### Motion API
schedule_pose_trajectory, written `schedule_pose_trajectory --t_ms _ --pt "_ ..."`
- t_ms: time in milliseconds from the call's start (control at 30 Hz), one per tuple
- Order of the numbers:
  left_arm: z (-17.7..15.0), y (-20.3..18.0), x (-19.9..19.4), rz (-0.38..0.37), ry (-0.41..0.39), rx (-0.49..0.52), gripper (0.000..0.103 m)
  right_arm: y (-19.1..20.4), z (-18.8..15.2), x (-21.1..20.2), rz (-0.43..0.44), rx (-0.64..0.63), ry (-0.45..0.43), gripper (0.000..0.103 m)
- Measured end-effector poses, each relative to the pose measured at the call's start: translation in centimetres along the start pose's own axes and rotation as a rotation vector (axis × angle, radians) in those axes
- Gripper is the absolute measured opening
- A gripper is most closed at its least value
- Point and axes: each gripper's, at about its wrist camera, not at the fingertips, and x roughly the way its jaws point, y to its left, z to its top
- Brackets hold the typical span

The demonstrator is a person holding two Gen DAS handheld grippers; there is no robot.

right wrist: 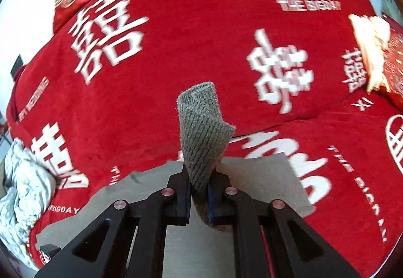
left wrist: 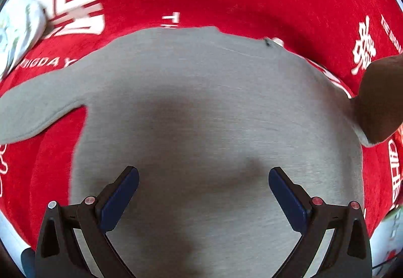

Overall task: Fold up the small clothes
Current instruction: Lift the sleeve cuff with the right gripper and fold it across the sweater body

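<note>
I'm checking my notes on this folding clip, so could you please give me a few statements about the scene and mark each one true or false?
1. The right gripper is shut on a sleeve of the grey sweater. True.
2. The left gripper is clamped on the sweater's hem. False: its jaws stand wide open above the sweater, with nothing between them.
3. The sweater lies on a red blanket with white lettering. True.
4. The blanket is plain blue. False: it is red with white characters and words.
5. A pale crumpled cloth lies at the blanket's left edge. True.
</note>
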Motion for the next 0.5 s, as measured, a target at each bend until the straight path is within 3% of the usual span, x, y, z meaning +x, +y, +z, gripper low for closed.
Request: schedule_pose_trajectory --t_ms 300,500 --pt "0.0 6.9 -2.1 -0.002 -0.026 -0.092 0.103 11.3 -4.3 4.7 0.092 -0.102 0.09 0.011" --pt "-0.3 10.0 -2.5 0.006 -0.024 -0.139 0.103 16.4 -8.4 8.6 0.109 -0.175 0.18 0.011"
